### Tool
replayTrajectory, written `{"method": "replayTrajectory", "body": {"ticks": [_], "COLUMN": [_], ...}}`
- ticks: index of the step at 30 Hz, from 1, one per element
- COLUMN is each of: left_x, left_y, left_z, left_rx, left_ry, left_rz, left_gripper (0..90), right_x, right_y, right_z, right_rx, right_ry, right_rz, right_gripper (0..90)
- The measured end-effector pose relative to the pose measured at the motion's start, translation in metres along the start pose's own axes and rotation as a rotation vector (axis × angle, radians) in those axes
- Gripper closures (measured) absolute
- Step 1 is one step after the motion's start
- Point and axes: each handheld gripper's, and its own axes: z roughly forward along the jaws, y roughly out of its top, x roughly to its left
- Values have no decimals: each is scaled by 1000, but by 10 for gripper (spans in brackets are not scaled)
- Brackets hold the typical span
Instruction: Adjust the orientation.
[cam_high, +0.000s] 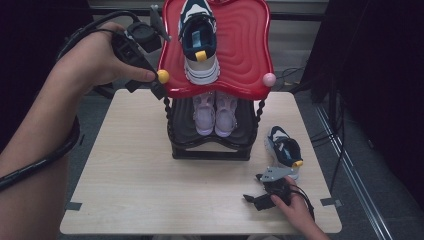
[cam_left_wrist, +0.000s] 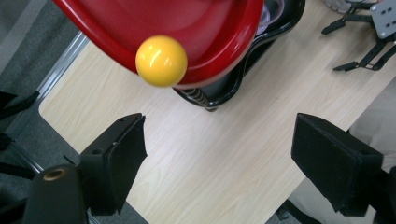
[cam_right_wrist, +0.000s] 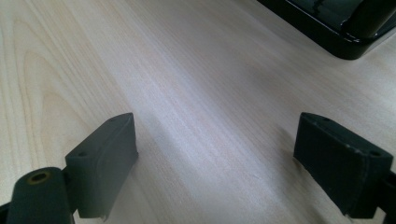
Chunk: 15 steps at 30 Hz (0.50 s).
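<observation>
High view, rack: a two-tier shoe rack stands at the far middle of the surface (cam_high: 130, 175), with a red top tray (cam_high: 250, 45) and a black lower tray (cam_high: 210, 145).
High view, shoes: one navy and white sneaker (cam_high: 199, 40) lies on the red top tray; a pale pink pair (cam_high: 215, 112) sits on the black lower tray; a second navy sneaker (cam_high: 284, 150) lies on the surface to the right of the rack, apart from it.
High view, left gripper (cam_high: 159, 89): held at the red tray's near left corner, just beside the yellow ball knob (cam_high: 163, 76).
High view, right gripper (cam_high: 255, 199): low over the surface near the right front, just short of the second navy sneaker; whether it touches the shoe cannot be told.
Left gripper view, fingers (cam_left_wrist: 116, 158): they stand wide apart with nothing between them; the yellow ball knob (cam_left_wrist: 161, 60) hangs ahead of them under the tray's red rim (cam_left_wrist: 219, 56), the pale surface below.
Left gripper view, far side: the right gripper (cam_left_wrist: 369, 42) shows at the top right corner.
Right gripper view, fingers (cam_right_wrist: 105, 158): spread wide over bare wood, holding nothing; a corner of the black lower tray (cam_right_wrist: 336, 32) lies ahead at the top right.
Step in hand: judged from this, one sneaker of the navy pair is shelved and its mate waits on the surface; both hands are free.
Next move: likely the right gripper must turn toward the second navy sneaker, close on its collar or heel, and lift it up beside the first on the red tray, clear of the rim.
</observation>
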Motion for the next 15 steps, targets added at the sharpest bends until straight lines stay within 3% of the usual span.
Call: {"method": "replayTrajectory", "body": {"ticks": [6,15], "left_x": [2,9], "left_y": [-12,-32], "left_z": [-1,10], "left_rx": [-5,-7], "left_ry": [-7,-12], "left_rz": [-5,-28], "left_gripper": [174,173], "right_x": [0,0], "right_y": [0,0], "right_z": [0,0], "right_rx": [0,1], "right_ry": [0,0], "right_rz": [0,1], "right_gripper": [125,125]}}
